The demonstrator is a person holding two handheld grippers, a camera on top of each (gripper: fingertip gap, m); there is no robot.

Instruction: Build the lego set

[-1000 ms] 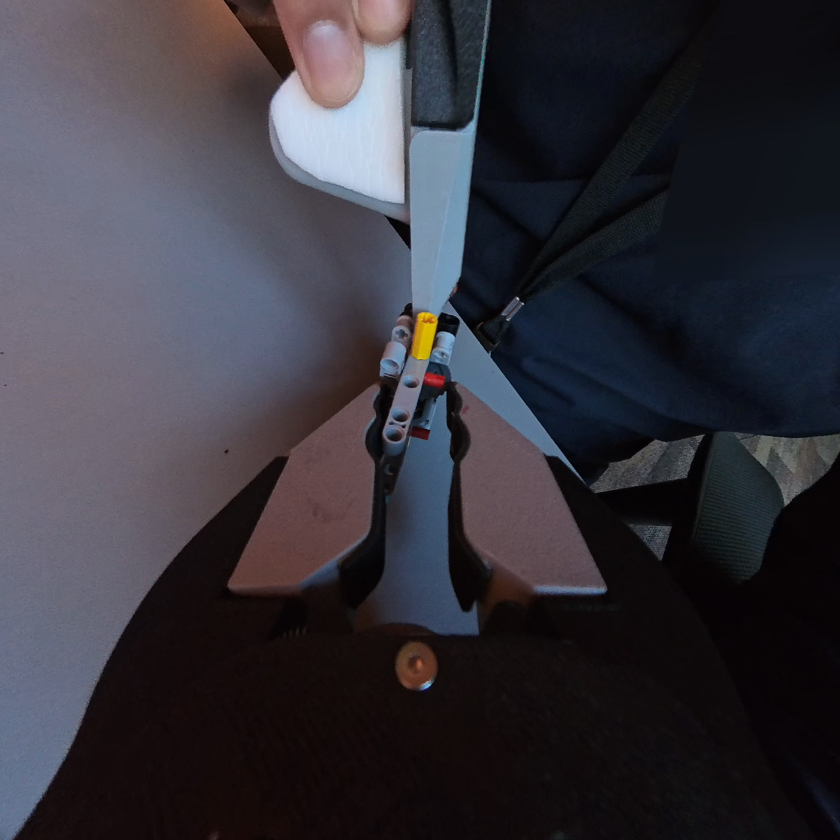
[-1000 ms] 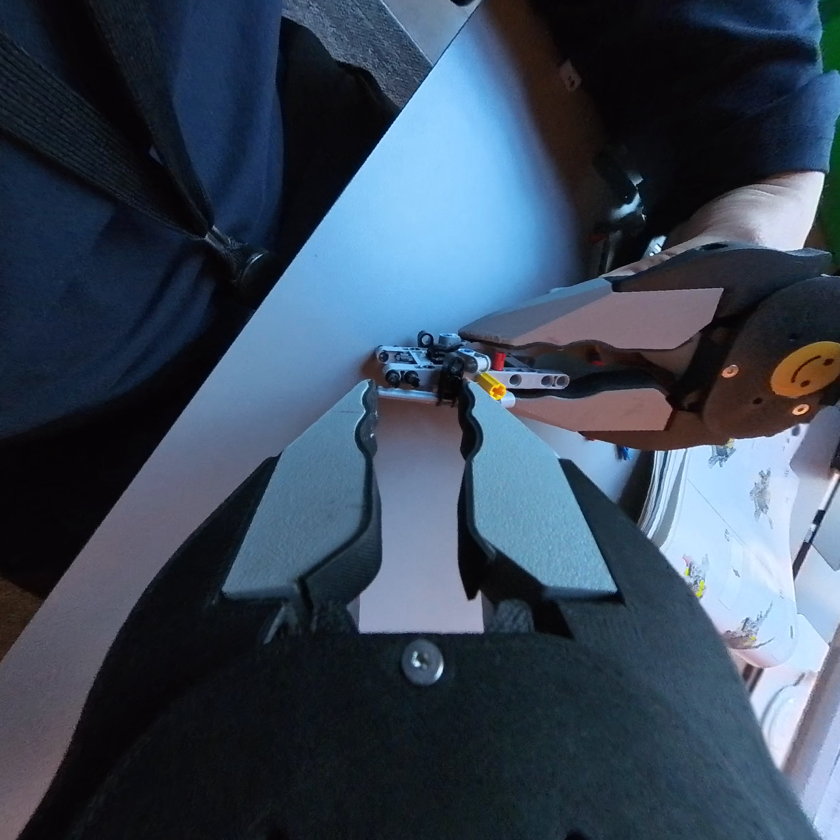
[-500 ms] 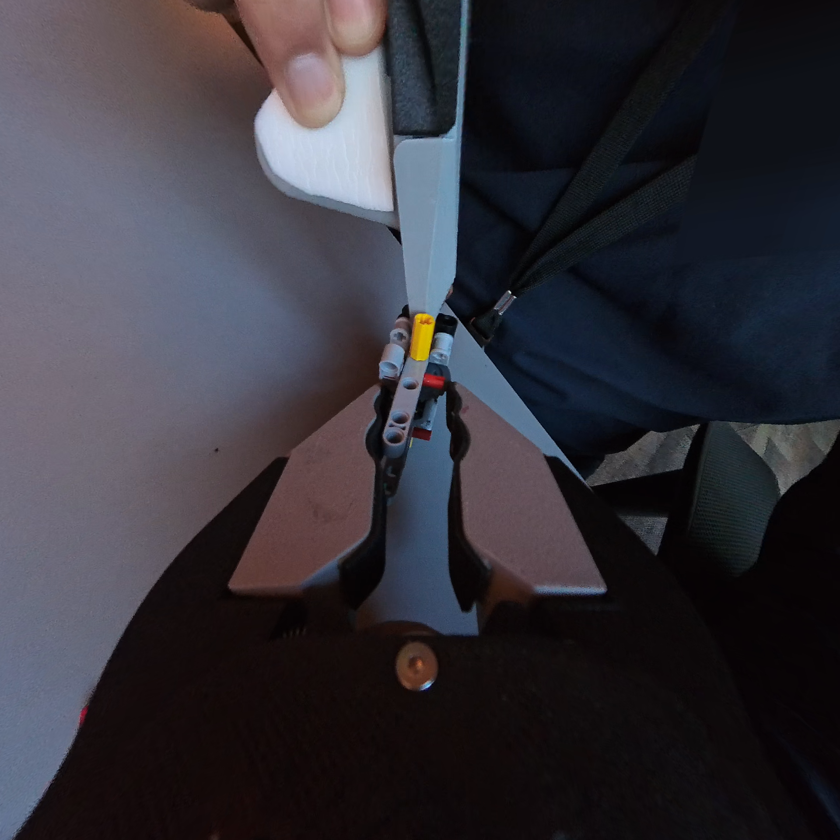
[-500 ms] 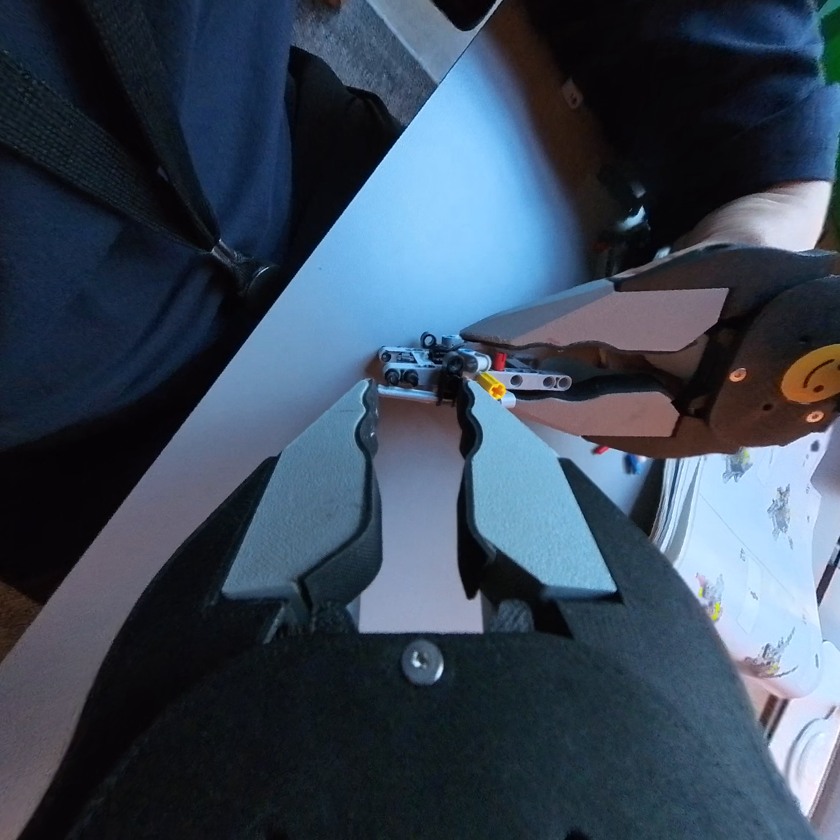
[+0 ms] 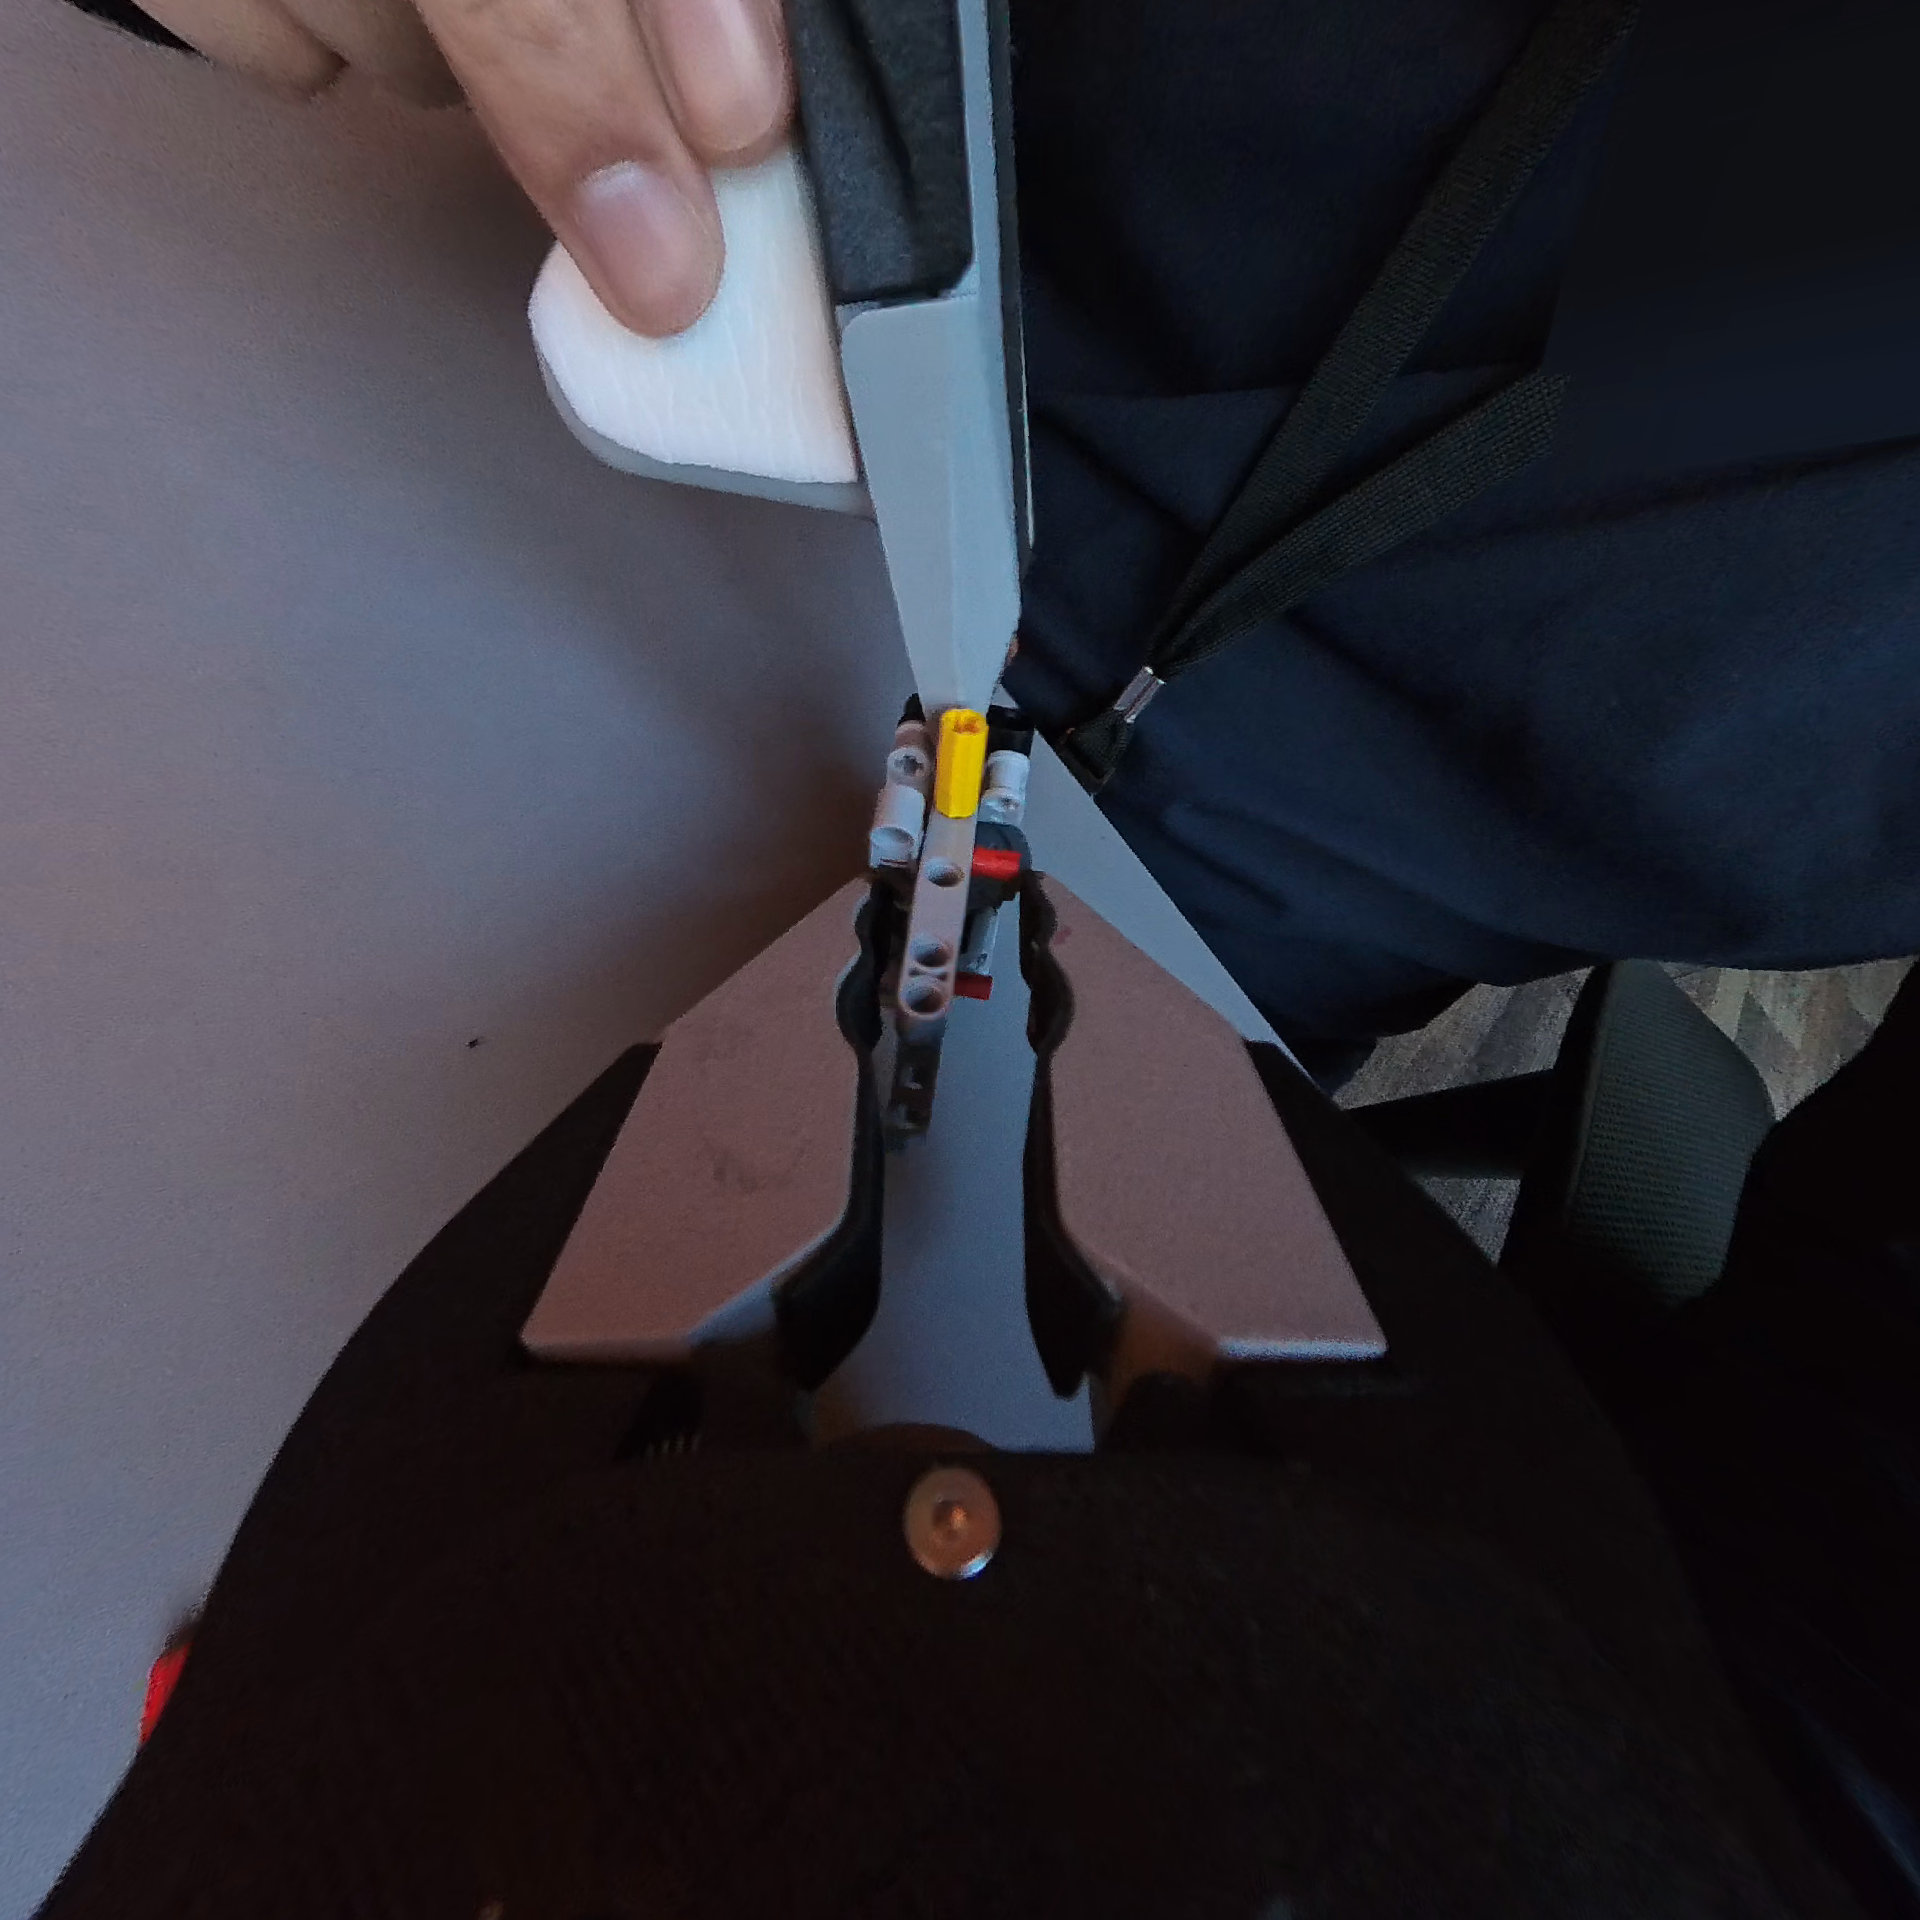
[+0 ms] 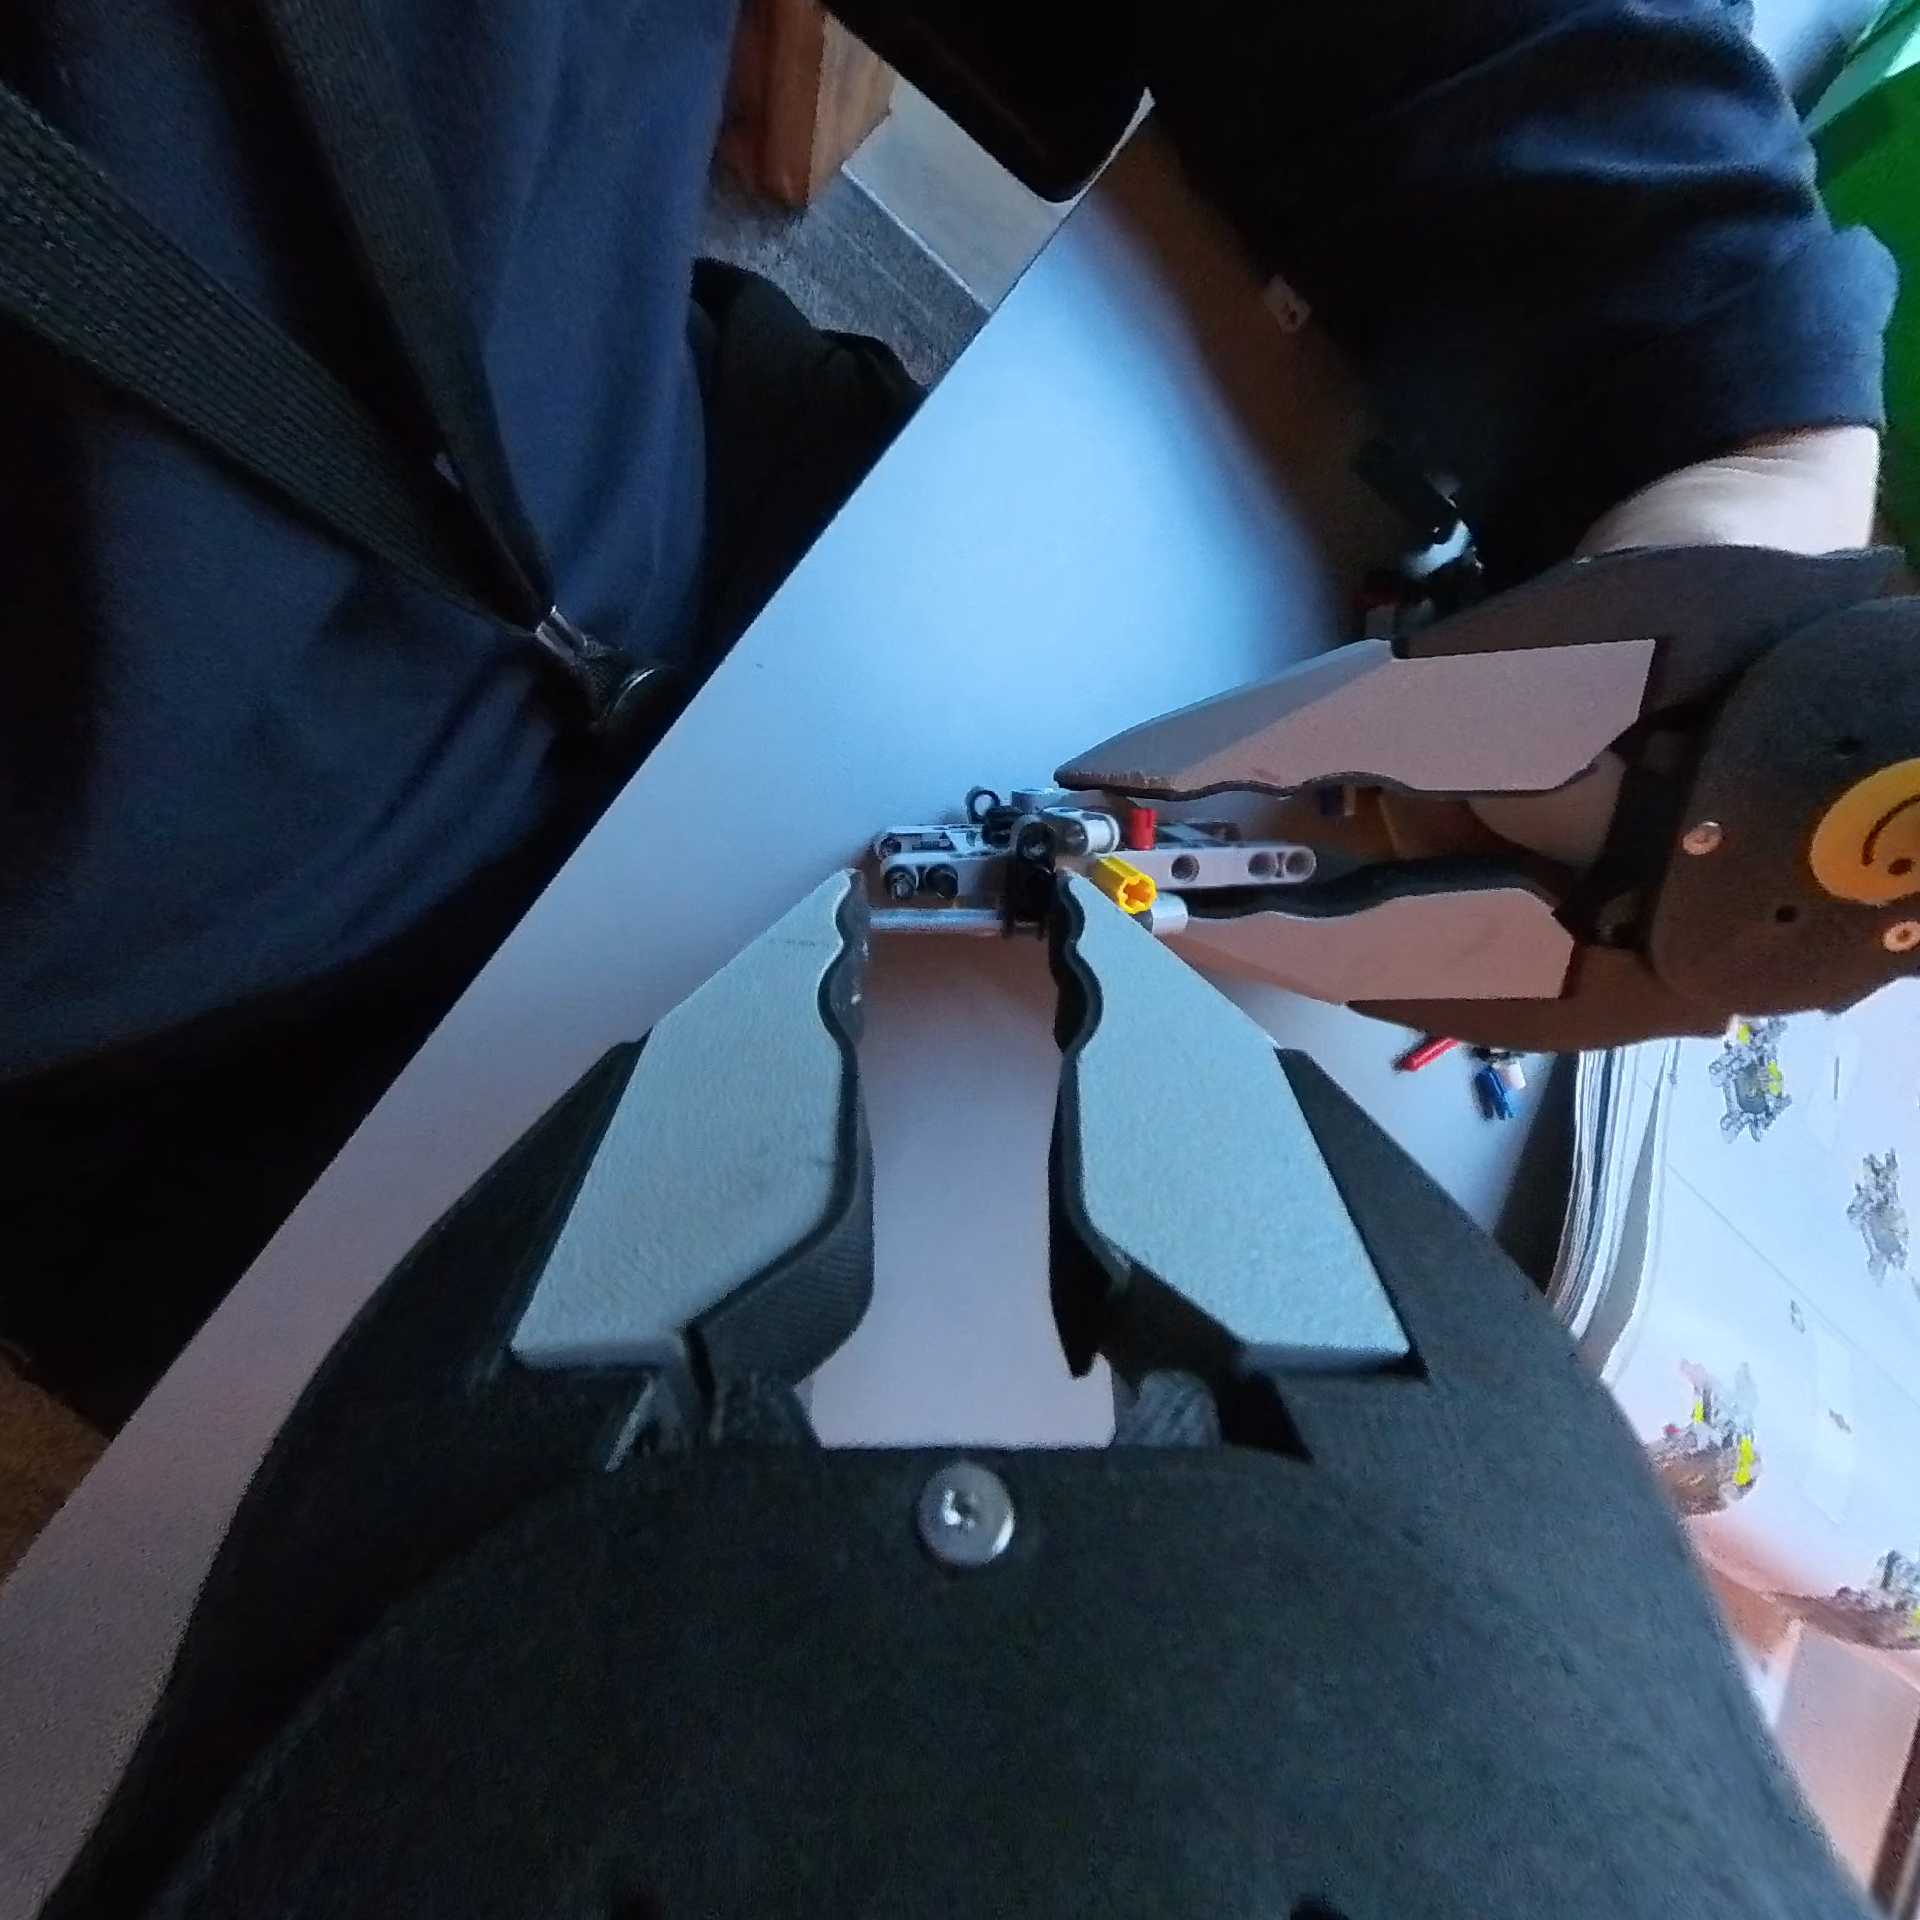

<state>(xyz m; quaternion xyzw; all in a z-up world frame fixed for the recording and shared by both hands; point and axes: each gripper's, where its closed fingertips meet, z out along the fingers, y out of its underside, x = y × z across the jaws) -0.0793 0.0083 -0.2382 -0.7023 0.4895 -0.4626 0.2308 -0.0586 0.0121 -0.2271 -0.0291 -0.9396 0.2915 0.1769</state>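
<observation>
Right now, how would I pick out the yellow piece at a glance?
Find the pale table, then the small grey building-toy assembly between the two grippers. The yellow piece is a short tube sticking out beside the right gripper's fingers, the only yellow among grey, black and red parts.

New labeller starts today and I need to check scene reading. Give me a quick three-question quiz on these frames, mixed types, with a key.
1. True or false: the brick assembly sits between the left gripper's fingers.
2. The disc on the left gripper's body is: A red, B yellow, C green.
3. Fill in: the right gripper's fingertips sit at a grey ___.
Key: 1 true; 2 B; 3 rod.
</observation>
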